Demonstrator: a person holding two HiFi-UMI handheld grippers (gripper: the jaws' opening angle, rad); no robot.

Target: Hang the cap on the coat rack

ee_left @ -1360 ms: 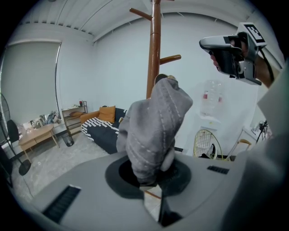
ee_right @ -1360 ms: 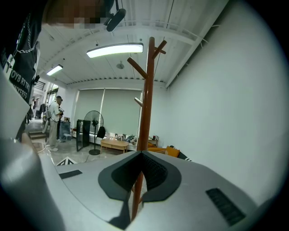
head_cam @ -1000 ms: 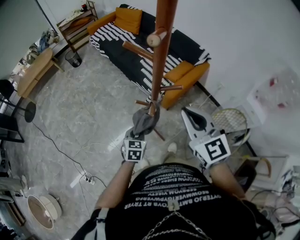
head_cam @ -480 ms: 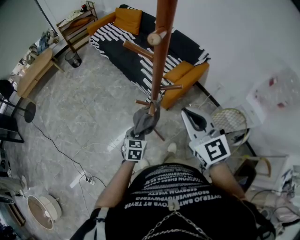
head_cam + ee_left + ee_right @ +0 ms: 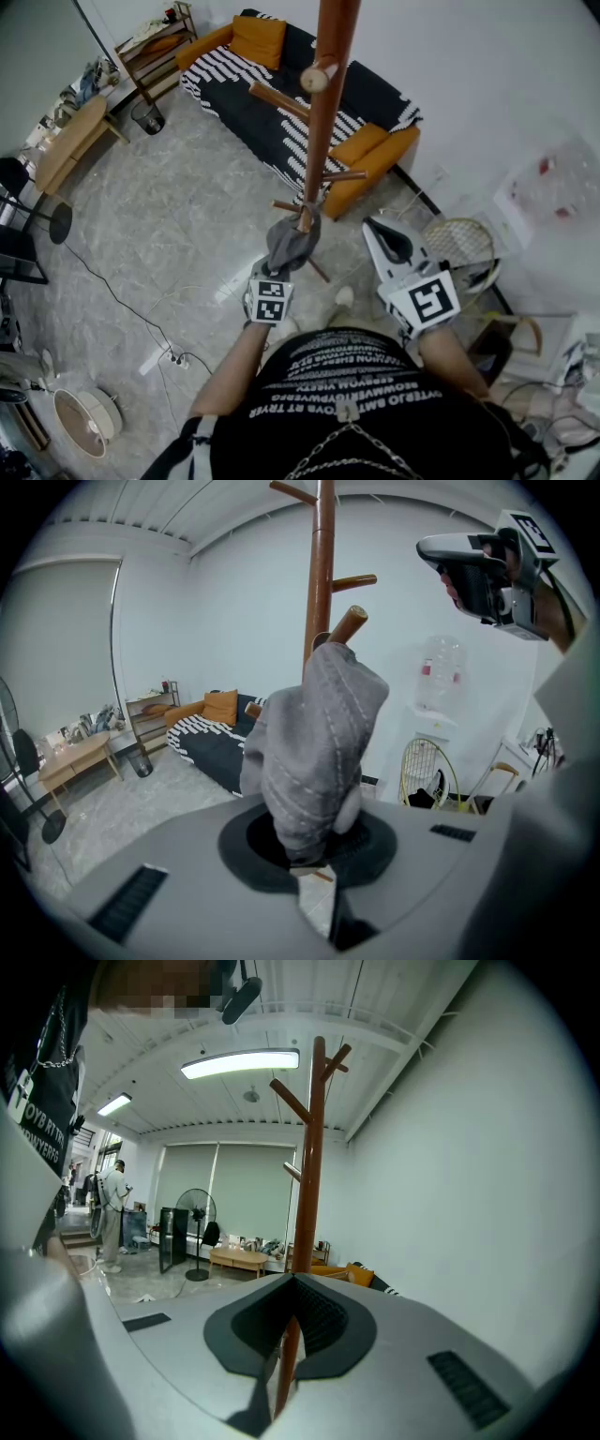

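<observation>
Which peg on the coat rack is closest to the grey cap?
The peg slanting up right behind the cap, its tip poking out above it. The other pegs stand clear of it.

A soft grey cap [image 5: 289, 244], crumpled and marked with pale stitched lines, is held upright by its lower edge between the closed jaws of the left gripper [image 5: 309, 853]. It is raised against the near side of the coat rack [image 5: 324, 112], below the upper pegs. The rounded end of one peg [image 5: 349, 624] is seen just behind its top; whether the cap is hooked over that peg cannot be told. The coat rack is a tall, upright pole of reddish-brown wood, from which short pegs are angled upward at several heights, towards the left, the right and the near side.
</observation>
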